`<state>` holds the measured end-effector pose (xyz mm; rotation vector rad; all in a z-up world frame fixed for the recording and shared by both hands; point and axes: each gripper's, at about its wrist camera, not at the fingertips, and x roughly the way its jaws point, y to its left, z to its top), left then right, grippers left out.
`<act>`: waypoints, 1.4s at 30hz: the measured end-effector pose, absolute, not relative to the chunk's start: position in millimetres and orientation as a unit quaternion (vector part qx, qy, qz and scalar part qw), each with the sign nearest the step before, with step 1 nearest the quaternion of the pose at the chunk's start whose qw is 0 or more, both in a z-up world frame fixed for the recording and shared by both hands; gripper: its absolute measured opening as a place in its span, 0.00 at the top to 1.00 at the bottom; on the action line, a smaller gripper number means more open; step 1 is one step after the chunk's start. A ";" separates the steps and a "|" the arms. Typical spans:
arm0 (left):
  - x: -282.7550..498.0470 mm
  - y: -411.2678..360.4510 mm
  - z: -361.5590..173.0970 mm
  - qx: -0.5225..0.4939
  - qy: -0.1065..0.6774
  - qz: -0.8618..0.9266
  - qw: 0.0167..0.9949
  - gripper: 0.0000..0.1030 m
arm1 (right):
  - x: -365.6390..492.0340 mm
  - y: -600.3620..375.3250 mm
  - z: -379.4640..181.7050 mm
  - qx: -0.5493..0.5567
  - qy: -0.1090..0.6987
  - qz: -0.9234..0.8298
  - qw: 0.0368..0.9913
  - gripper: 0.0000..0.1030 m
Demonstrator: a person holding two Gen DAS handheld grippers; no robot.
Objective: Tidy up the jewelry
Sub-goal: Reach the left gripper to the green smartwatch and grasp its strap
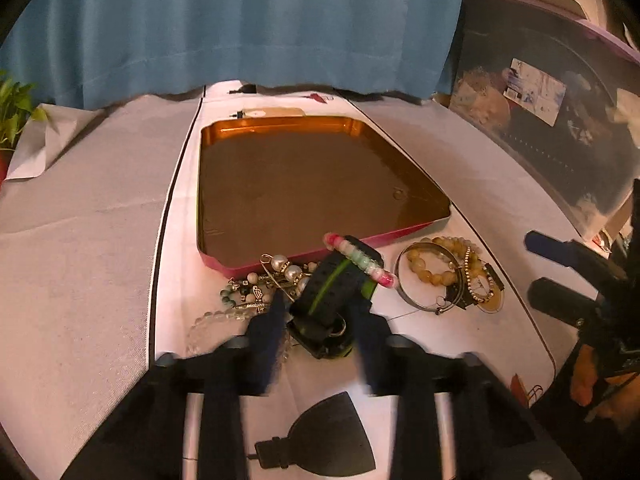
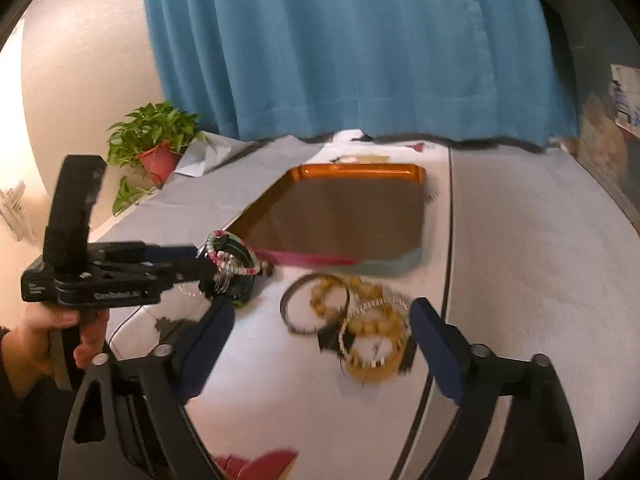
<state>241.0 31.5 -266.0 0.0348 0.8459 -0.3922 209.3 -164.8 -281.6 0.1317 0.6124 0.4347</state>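
My left gripper (image 1: 320, 316) is narrowed round the black watch (image 1: 334, 292), pads look on it, w/ a pink-green bead bracelet (image 1: 360, 258) draped over it. Right gripper (image 2: 320, 344) is wide, nothing held, over the amber bracelet pile (image 2: 360, 320). Tray (image 1: 280, 268) is just behind. Risk: bracelet slides off on lifting, or snags the pearls (image 1: 286, 268).

Pink-and-green beaded bracelet (image 1: 359, 258), brown tray (image 1: 312, 184), blue curtain (image 1: 240, 24)

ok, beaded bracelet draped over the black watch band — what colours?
Pink at the ends, white and pale green in the middle: the beaded bracelet shows best in the left wrist view.
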 end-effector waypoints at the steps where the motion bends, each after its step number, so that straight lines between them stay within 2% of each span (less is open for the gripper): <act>1: 244.9 30.8 -266.6 0.022 0.409 -0.187 0.893 0.77 | 212.6 -163.6 -288.4 0.068 0.308 0.216 0.924 0.19; 4: 249.9 25.8 -264.8 0.044 0.415 -0.183 0.890 0.80 | 214.5 -160.6 -297.3 0.073 0.323 0.222 0.917 0.31; 5: 251.1 24.6 -260.6 0.048 0.418 -0.184 0.888 0.80 | 215.5 -159.5 -298.2 0.075 0.325 0.225 0.916 0.31; 12: 249.4 17.0 -214.6 0.049 0.413 -0.203 0.886 0.83 | 218.2 -167.0 -308.3 0.096 0.345 0.220 0.908 0.32; 16: 256.0 28.0 -235.9 -0.029 0.505 -0.231 0.831 0.83 | 218.5 -171.1 -310.7 0.108 0.350 0.222 0.903 0.32; 19: 251.5 35.5 -256.5 -0.036 0.531 -0.210 0.820 0.83 | 218.5 -169.8 -311.9 0.106 0.353 0.227 0.901 0.32; 25: 249.3 49.8 -268.9 -0.029 0.516 -0.151 0.843 0.81 | 222.5 -169.4 -316.2 0.113 0.357 0.228 0.899 0.32; 30: 239.9 45.5 -261.9 -0.005 0.500 -0.181 0.847 0.81 | 215.2 -164.8 -303.2 0.122 0.331 0.272 0.895 0.32; 31: 241.6 42.5 -262.0 -0.001 0.500 -0.183 0.846 0.83 | 212.8 -161.4 -300.6 0.117 0.324 0.282 0.895 0.32; 32: 241.7 41.9 -265.4 0.004 0.503 -0.182 0.845 0.92 | 212.2 -159.0 -299.8 0.114 0.323 0.289 0.894 0.33; 33: 243.8 41.2 -267.2 0.003 0.505 -0.181 0.844 0.94 | 212.0 -156.4 -300.2 0.113 0.325 0.295 0.891 0.35; 34: 246.5 42.3 -268.8 -0.009 0.507 -0.184 0.842 0.94 | 212.8 -153.6 -302.2 0.113 0.331 0.303 0.887 0.48; 35: 245.9 46.7 -268.5 -0.029 0.508 -0.187 0.840 0.94 | 213.5 -151.1 -304.0 0.110 0.337 0.304 0.885 0.66; 37: 245.0 48.4 -264.2 -0.040 0.507 -0.195 0.839 0.94 | 212.5 -146.7 -304.6 0.102 0.342 0.304 0.884 0.78; 42: 229.3 39.3 -247.2 -0.033 0.504 -0.226 0.833 0.98 | 212.2 -142.1 -304.1 0.096 0.341 0.316 0.880 0.78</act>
